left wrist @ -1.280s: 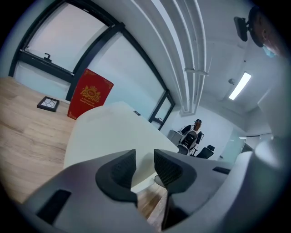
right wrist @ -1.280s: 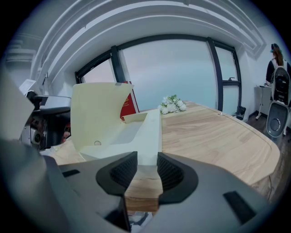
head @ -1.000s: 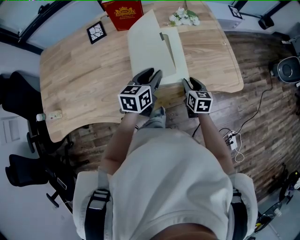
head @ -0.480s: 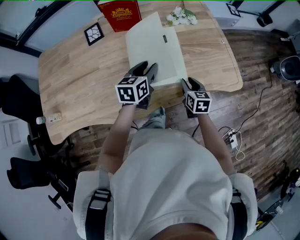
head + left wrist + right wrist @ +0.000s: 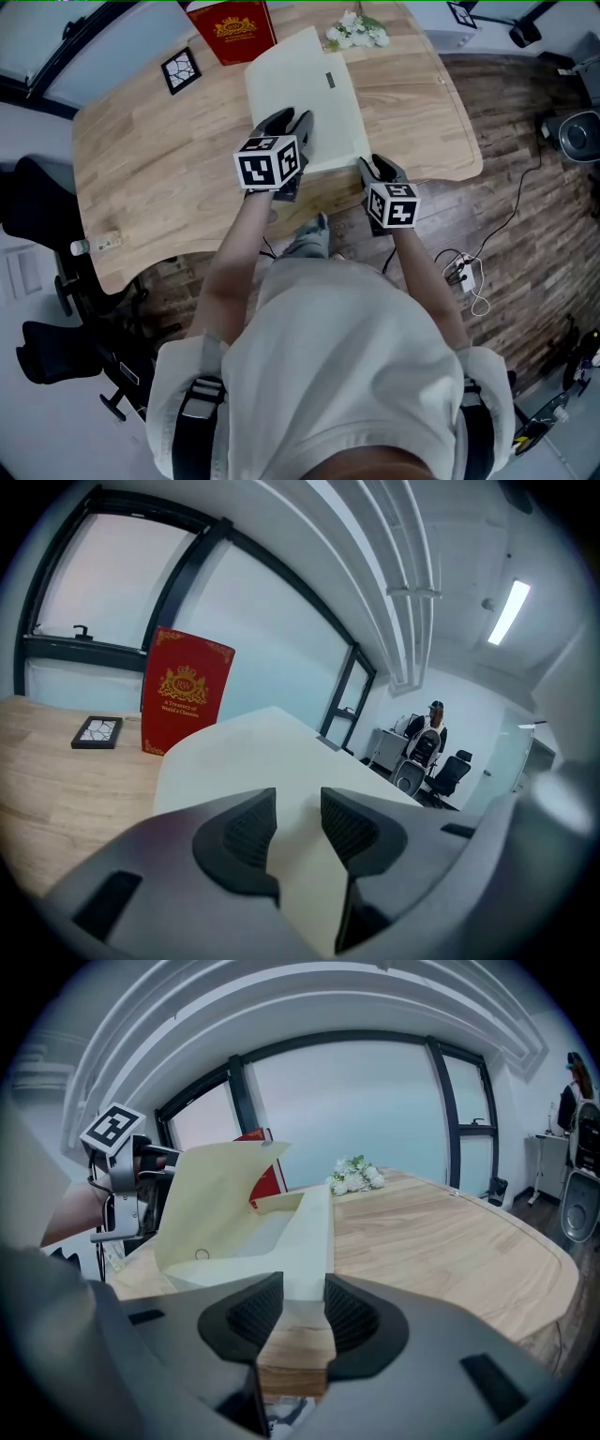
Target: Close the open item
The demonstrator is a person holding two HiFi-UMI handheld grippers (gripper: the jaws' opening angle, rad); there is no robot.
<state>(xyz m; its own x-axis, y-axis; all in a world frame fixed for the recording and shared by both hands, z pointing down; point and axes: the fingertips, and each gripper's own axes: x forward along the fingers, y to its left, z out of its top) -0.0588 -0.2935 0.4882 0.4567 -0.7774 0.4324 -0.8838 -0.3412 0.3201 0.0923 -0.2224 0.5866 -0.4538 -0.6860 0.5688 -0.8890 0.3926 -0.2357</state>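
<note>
A cream box (image 5: 345,112) lies on the wooden table (image 5: 150,159), its hinged lid (image 5: 281,75) tilted over the base from the left. My left gripper (image 5: 292,122) rests at the lid's outer face (image 5: 244,752); its jaws stand apart with only that face behind them. At the box's near right corner, my right gripper (image 5: 372,166) grips the end of the right wall (image 5: 314,1241). The right gripper view shows the lid's inner side (image 5: 216,1194) leaning over the tray and the left gripper (image 5: 141,1162) behind it.
A red book (image 5: 230,28) stands at the table's far edge beside a small framed picture (image 5: 180,70). White flowers (image 5: 354,33) lie behind the box. A small bottle (image 5: 94,244) sits at the near left edge. Black chairs (image 5: 37,206) stand left of the table.
My left gripper has moved away from me onto the lid, and the lid has swung down over the base. The right gripper has kept still.
</note>
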